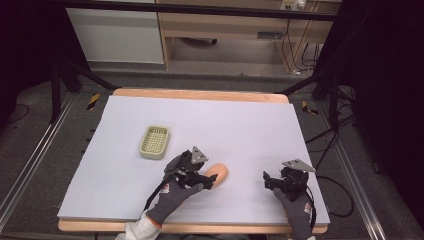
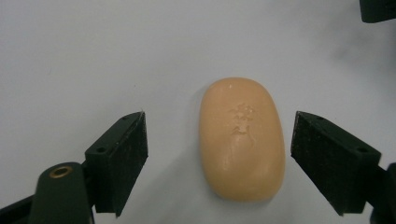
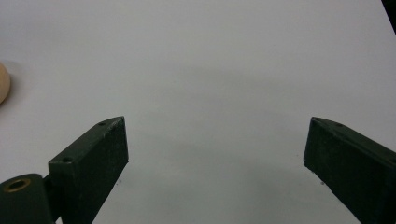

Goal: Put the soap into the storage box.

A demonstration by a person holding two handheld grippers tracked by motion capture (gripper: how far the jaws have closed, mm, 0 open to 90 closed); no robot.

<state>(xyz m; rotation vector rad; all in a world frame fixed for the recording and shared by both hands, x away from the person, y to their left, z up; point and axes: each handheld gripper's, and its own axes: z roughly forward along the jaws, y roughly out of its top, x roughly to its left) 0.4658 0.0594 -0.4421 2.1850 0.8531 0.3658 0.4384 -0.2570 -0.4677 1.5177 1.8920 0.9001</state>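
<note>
A peach oval bar of soap (image 1: 219, 172) lies flat on the pale sheet, near the front middle. In the left gripper view the soap (image 2: 243, 140) sits between the two black jaws with its embossed face up, a gap on each side. My left gripper (image 2: 219, 122) is open around it and not touching it; from above, the left gripper (image 1: 202, 176) is right at the soap's left end. My right gripper (image 1: 268, 180) stands open over bare sheet at the front right. The right gripper (image 3: 217, 126) holds nothing, and the soap's edge (image 3: 3, 84) peeks in at far left.
A small pale green soap dish (image 1: 154, 142) with a ribbed bottom rests left of centre, behind the left gripper. The pale sheet (image 1: 240, 125) covers a wooden board. Dark stands and cables flank the table on both sides.
</note>
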